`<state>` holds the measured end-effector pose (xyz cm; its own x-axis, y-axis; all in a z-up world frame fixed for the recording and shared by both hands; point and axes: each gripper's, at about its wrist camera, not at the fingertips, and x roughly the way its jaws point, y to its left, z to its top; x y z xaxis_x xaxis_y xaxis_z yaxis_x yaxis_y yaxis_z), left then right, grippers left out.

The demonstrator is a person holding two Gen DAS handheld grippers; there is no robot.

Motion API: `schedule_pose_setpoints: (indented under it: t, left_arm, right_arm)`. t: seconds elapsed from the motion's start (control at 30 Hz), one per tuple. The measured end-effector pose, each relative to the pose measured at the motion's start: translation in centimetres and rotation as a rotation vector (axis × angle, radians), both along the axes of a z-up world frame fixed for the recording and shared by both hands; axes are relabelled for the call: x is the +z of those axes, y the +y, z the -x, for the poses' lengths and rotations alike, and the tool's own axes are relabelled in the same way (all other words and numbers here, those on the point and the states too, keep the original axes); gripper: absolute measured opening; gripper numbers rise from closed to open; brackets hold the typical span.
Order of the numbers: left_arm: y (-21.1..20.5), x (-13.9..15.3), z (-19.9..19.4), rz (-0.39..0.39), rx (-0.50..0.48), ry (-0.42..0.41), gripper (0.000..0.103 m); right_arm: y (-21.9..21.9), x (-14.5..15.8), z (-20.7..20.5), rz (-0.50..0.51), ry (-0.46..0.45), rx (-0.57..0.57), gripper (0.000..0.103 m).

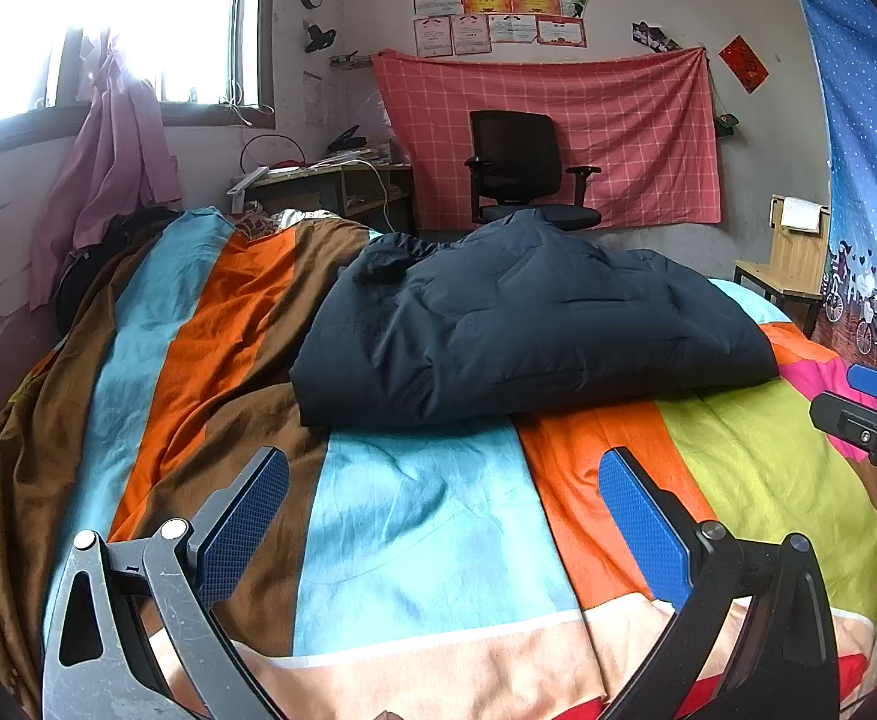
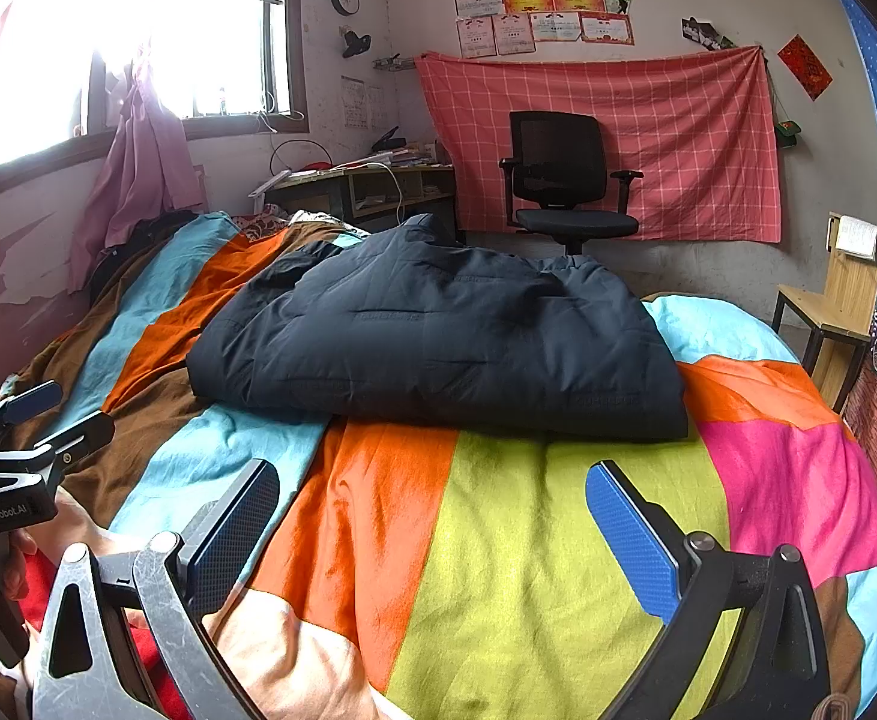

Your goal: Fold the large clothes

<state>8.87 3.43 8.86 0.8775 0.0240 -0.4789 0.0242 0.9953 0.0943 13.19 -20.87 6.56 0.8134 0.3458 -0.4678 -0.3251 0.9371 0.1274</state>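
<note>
left claw (image 1: 444,531) gaping, empty | right claw (image 2: 432,537) gaping, empty | jacket (image 1: 522,324) lying ahead of both, long axis crosswise on bed (image 1: 432,540)

The only readable text is "GenRobot.AI", printed in pale letters on the black body of the left gripper (image 2: 48,420). The certificates (image 2: 549,6) on the wall above the office chair (image 2: 564,180) are too small to read.

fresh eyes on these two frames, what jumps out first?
The dark navy padded jacket, lying folded in a bulky heap mid-bed on the loud striped bedspread. Behind it, a black office chair stands before a red checked cloth on the far wall. Up close, the left gripper and right gripper both hang open over the bedspread, holding nothing.
</note>
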Motion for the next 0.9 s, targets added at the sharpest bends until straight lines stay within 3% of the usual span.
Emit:
schedule_pose_setpoints:
  t: [0.9]
  left_arm:
    - [-0.65,-0.18,0.28,0.007,0.001,0.0,0.101]
  right_arm:
    - [-0.08,-0.2,0.04,0.005,0.0,0.006,0.103]
